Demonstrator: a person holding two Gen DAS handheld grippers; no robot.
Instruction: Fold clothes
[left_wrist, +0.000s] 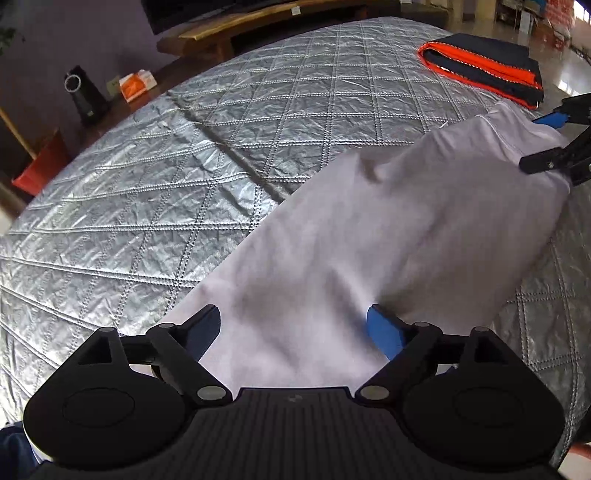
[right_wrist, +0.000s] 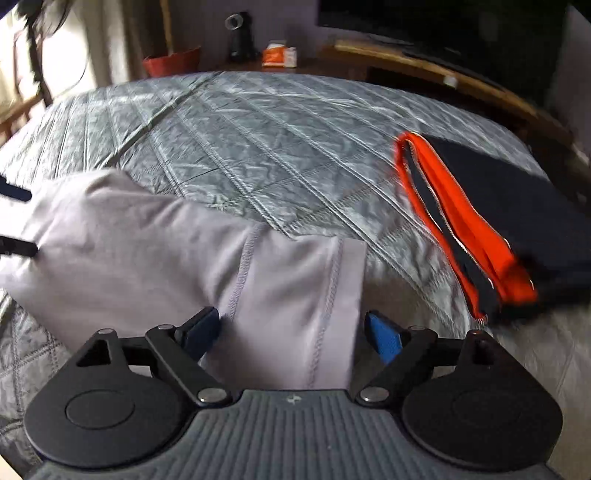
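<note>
Both claws stand apart, left claw (left_wrist: 293, 328) and right claw (right_wrist: 291, 330), each straddling the pale lilac garment (left_wrist: 388, 236) without pinching it; smooth, stitched-hemmed, it lies on the silver quilted bed (left_wrist: 166, 184) near a folded navy-orange jacket (left_wrist: 487, 62)

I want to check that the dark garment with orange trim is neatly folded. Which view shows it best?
The left wrist view: the dark garment with orange trim lies sharp and whole there, folded flat on the silver quilt. The right wrist view shows it closer, but motion-blurred.
</note>
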